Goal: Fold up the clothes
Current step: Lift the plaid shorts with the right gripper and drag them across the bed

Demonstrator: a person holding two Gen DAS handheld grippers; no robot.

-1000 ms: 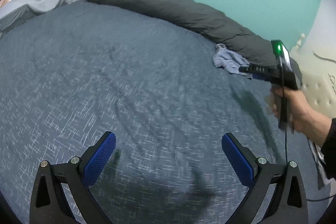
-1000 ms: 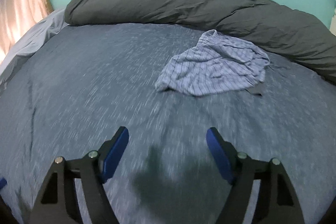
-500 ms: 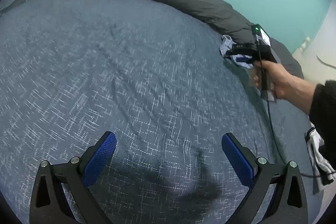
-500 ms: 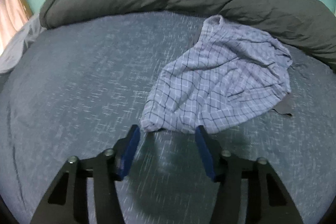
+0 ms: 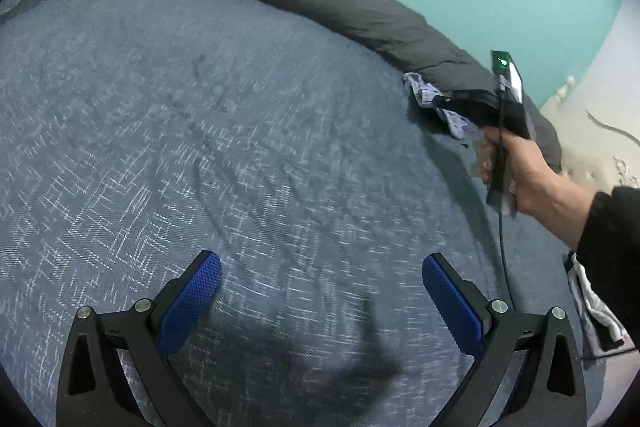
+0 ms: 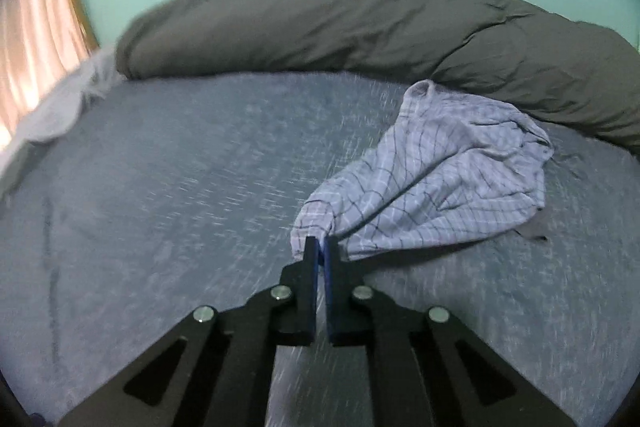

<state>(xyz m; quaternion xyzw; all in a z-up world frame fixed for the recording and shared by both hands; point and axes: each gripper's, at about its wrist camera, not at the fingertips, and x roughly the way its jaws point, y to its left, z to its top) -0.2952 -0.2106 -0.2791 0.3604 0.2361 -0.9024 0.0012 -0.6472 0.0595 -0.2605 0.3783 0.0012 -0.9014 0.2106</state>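
From the left wrist view, the left gripper [image 5: 320,291] hangs over the blue bedspread [image 5: 200,131] with fingers wide apart and empty. From the right wrist view, the right gripper [image 6: 321,251] pinches a corner of the checked shirt [image 6: 440,179], which lies crumpled just beside the grey duvet [image 6: 360,27].

The right tool [image 6: 321,247] has closed: its blue pads, wide apart one second ago and narrowing around the near corner of the checked shirt [image 6: 436,183] half a second ago, now clamp that corner. The clamped corner has lifted off the bed [image 6: 180,187] and the cloth is drawn taut toward the pads. In the left wrist view, the hand [image 5: 520,167] holding the right tool has shifted slightly lower and nearer
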